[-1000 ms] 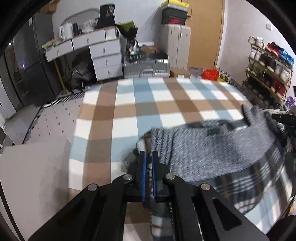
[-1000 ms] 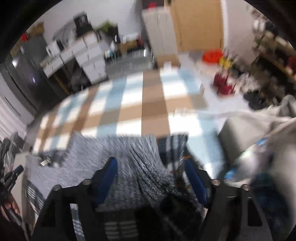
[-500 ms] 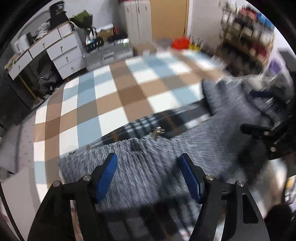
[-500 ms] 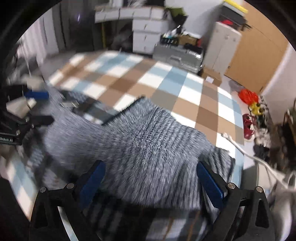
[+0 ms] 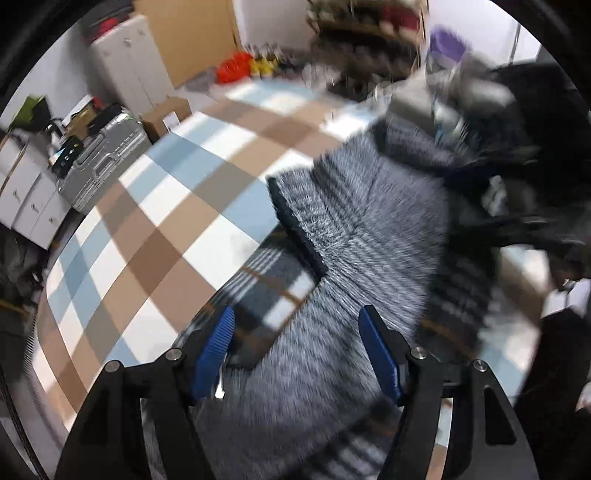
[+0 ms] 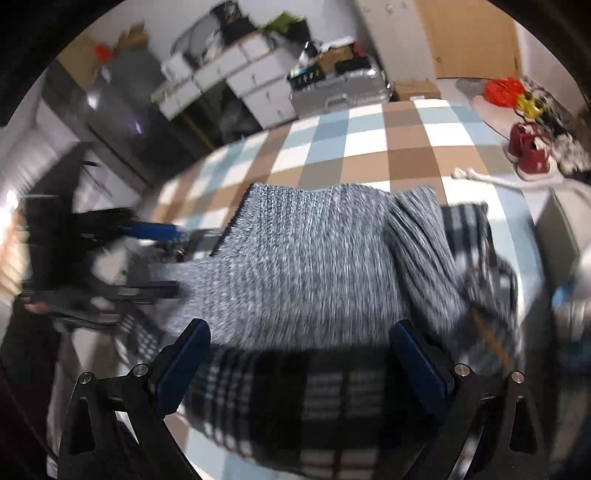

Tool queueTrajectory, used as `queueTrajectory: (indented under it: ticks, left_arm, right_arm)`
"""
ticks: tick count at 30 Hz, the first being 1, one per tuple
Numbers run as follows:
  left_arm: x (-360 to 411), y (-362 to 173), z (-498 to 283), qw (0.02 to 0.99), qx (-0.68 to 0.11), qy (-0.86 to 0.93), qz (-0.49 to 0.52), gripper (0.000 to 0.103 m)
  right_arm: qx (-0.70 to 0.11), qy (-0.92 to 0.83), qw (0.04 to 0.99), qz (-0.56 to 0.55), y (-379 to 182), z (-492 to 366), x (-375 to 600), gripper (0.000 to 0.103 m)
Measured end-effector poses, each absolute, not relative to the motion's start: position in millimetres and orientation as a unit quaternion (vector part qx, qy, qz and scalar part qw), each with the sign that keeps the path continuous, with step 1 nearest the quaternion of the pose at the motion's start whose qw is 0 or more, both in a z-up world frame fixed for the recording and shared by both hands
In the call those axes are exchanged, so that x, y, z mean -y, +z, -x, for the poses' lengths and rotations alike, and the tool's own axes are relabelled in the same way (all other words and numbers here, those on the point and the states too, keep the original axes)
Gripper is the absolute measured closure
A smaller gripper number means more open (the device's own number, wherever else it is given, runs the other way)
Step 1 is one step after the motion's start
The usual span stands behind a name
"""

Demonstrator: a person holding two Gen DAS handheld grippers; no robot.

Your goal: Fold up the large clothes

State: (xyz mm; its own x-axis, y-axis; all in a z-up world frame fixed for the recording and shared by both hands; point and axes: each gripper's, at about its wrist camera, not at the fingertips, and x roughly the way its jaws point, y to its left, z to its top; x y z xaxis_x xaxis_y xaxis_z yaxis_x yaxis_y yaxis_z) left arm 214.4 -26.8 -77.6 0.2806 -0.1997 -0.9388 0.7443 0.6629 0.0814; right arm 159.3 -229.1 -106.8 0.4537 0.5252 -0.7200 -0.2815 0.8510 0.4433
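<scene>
A large grey knit garment with a plaid lining [image 5: 354, 236] lies partly folded on the checked cloth [image 5: 155, 206]. It also shows in the right wrist view [image 6: 306, 266], with the plaid side [image 6: 325, 398] nearest me. My left gripper [image 5: 295, 343] is open and empty, just above the garment's near edge. My right gripper [image 6: 301, 354] is open and empty above the plaid part. The left gripper also shows in the right wrist view [image 6: 122, 258] at the garment's left side, blurred.
The checked cloth [image 6: 369, 147] covers the surface. White drawers [image 6: 258, 85], a silver case [image 6: 340, 92] and a brown door [image 6: 472, 33] stand behind. Red shoes [image 6: 528, 155] and a shoe rack [image 5: 369, 33] are to the right.
My left gripper opened and let go of the garment's edge, then swung right. Both grippers shifted over the garment, which now lies folded over with the grey side up.
</scene>
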Motion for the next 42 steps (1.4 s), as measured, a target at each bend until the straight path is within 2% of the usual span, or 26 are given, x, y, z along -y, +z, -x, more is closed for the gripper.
queueTrajectory:
  ticks: [3, 6, 7, 8, 9, 10, 11, 12, 13, 19, 24, 31, 36, 37, 42]
  left_arm:
    - [35, -97, -222, 0.738, -0.529, -0.323, -0.267, 0.038]
    - [24, -94, -222, 0.745, -0.522, -0.337, -0.242, 0.038]
    - [22, -91, -221, 0.746, -0.524, -0.34, -0.233, 0.044]
    - [19, -90, -217, 0.741, -0.527, -0.351, -0.225, 0.058]
    - [18, -88, -212, 0.742, -0.52, -0.352, -0.234, 0.064]
    - [19, -87, -210, 0.744, -0.517, -0.346, -0.242, 0.084]
    - [18, -87, -207, 0.743, -0.522, -0.342, -0.242, 0.094]
    - [18, -86, -206, 0.744, -0.524, -0.337, -0.242, 0.095]
    - [17, -87, -204, 0.74, -0.532, -0.335, -0.238, 0.101]
    - [21, -77, -181, 0.719, -0.528, -0.382, -0.244, 0.102]
    - [28, -78, -174, 0.727, -0.501, -0.37, -0.287, 0.101]
    - [41, -96, -185, 0.727, -0.504, -0.34, -0.32, 0.096]
    - [37, -94, -186, 0.746, -0.502, -0.329, -0.288, 0.098]
    - [33, -92, -186, 0.745, -0.509, -0.334, -0.273, 0.102]
    - [13, -72, -190, 0.769, -0.51, -0.318, -0.219, 0.103]
  right_arm:
    - [-0.452, 0.244, 0.848, -0.13, -106, -149, 228, 0.003]
    - [-0.449, 0.252, 0.846, -0.14, -110, -141, 231, 0.003]
    - [-0.447, 0.253, 0.846, -0.144, -111, -140, 233, 0.003]
    - [-0.446, 0.257, 0.845, -0.149, -111, -140, 234, 0.003]
    - [-0.445, 0.26, 0.843, -0.152, -112, -140, 234, 0.003]
    - [-0.444, 0.26, 0.844, -0.153, -113, -140, 235, 0.003]
    - [-0.441, 0.262, 0.844, -0.156, -113, -140, 235, 0.002]
    - [-0.44, 0.264, 0.843, -0.16, -114, -141, 236, 0.002]
    - [-0.438, 0.265, 0.843, -0.164, -114, -140, 236, 0.002]
    - [-0.433, 0.279, 0.839, -0.173, -112, -136, 237, 0.002]
    - [-0.441, 0.299, 0.842, -0.083, -93, -141, 212, 0.002]
    - [-0.445, 0.307, 0.837, -0.078, -93, -135, 200, 0.002]
    - [-0.449, 0.312, 0.835, -0.064, -98, -132, 197, 0.002]
    - [-0.446, 0.313, 0.837, -0.045, -95, -133, 195, 0.002]
    - [-0.436, 0.317, 0.842, 0.027, -74, -149, 178, 0.002]
